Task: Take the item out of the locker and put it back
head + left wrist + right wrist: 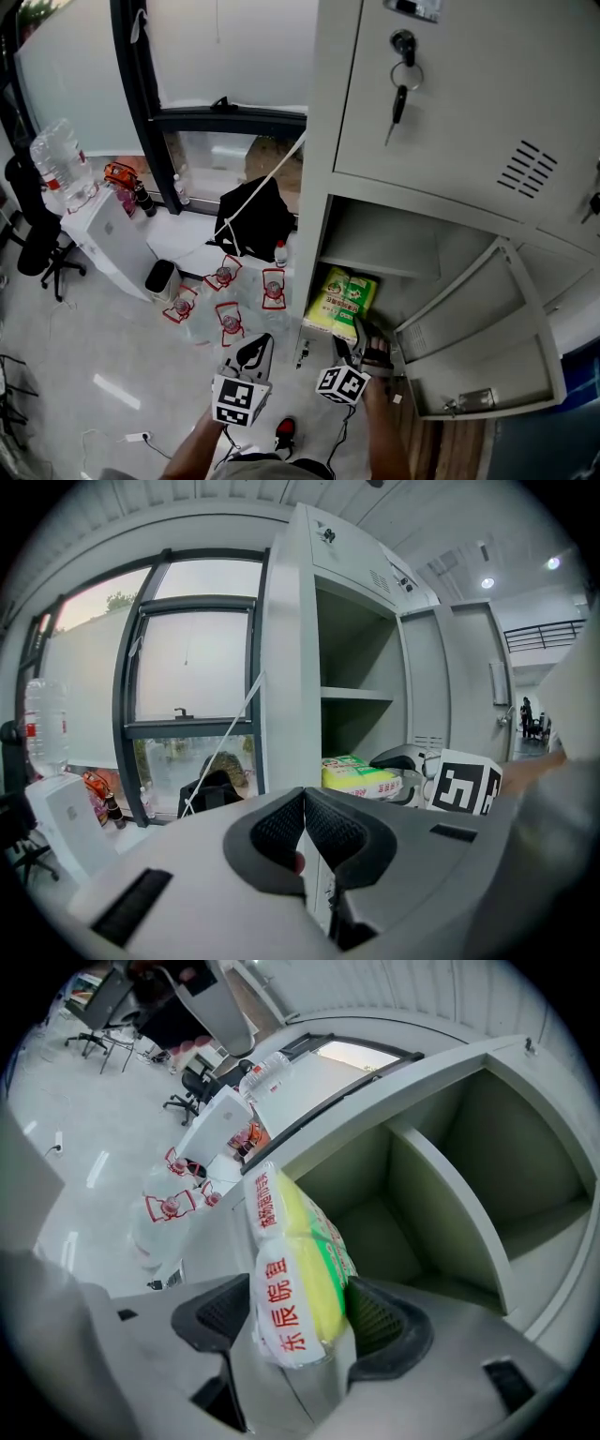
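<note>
your forearms (386, 436) are cut off by the bottom edge of the head view, and there a marker cube (234, 401) covers most of each tool's body. your left gripper (258, 345) hangs just outside the locker (328, 141), jaws pressed together on nothing. in its own view a reddish speck sits behind the pads (281, 829), too small to name. your right gripper (361, 333) reaches into the lower compartment with its jaws spread wide. the pack (291, 1269) stands between them, flanked rather than pinched, though its near end hides where one pad meets the wrapper.

the pads are black, finely ribbed rubber set in smooth grey moulded shells. the pack is a soft, glossy plastic pillow, yellow and green, with red characters along a white seam. the locker is pale grey painted sheet metal. its upper door has louvre slots and a key (400, 94) dangling from the lock.

the pack lies on the compartment floor at the front left, beside the side wall and under the shelf (375, 258). the lower door (469, 337) swings out to your right, its inner edge close beside the right gripper, so that side is tight. left of the locker, clear bottles with red labels (225, 300) crowd the floor near its foot. a black bag (253, 220) slumps beyond them under the window frame.
</note>
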Available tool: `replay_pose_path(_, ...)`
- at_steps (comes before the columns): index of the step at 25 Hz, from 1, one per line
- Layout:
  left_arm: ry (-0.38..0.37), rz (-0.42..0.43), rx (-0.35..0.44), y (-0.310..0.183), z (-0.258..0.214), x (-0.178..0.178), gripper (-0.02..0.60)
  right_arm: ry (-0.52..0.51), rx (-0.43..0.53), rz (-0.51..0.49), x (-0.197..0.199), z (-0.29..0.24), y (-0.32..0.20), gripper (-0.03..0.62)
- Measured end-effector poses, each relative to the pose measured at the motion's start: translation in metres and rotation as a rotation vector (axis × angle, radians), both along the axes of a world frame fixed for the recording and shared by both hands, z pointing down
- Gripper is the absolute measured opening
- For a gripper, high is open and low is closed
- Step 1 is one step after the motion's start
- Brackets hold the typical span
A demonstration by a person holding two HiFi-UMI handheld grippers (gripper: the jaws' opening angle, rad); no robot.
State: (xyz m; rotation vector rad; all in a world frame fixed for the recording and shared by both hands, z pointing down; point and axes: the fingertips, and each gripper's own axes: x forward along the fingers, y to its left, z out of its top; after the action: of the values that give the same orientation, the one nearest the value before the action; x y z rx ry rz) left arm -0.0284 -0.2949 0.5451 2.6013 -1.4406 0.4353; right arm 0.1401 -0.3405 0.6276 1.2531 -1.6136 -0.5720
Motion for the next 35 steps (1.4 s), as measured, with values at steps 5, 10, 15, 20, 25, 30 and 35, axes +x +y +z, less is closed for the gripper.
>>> replay_pose_path(5, 0.000, 0.003, 0.011, -0.003, -0.003, 0.001, 0.023, 0.028, 0.016, 0.027, 0.005, -0.001, -0.003, 0.262)
replay_pose_path(10, -0.002, 0.001, 0.006, -0.002, 0.000, 0.000, 0.023, 0.018, -0.018, 0.031, 0.007, -0.003, 0.001, 0.217)
replay_pose_path(15, -0.008, 0.004, 0.010, 0.000, 0.000, 0.000, 0.023, -0.005, 0.009, 0.039, 0.006, -0.006, 0.000, 0.179)
replay_pose_path(20, -0.002, 0.010, 0.027, 0.001, -0.007, 0.001, 0.023, -0.157, 0.023, 0.070, 0.010, -0.020, 0.004, 0.170)
replay_pose_path(25, 0.010, 0.019, 0.050, 0.004, -0.018, 0.001, 0.023, -0.377, 0.025, 0.095, 0.009, -0.044, 0.021, 0.166)
replay_pose_path(30, 0.019, 0.036, 0.079, 0.005, -0.033, 0.004, 0.023, -0.635, 0.043, 0.121, 0.011, -0.078, 0.046, 0.164)
replay_pose_path(35, 0.034, 0.056, 0.112, 0.007, -0.046, 0.014, 0.023, -0.835, 0.099, 0.120, 0.020, -0.114, 0.072, 0.166)
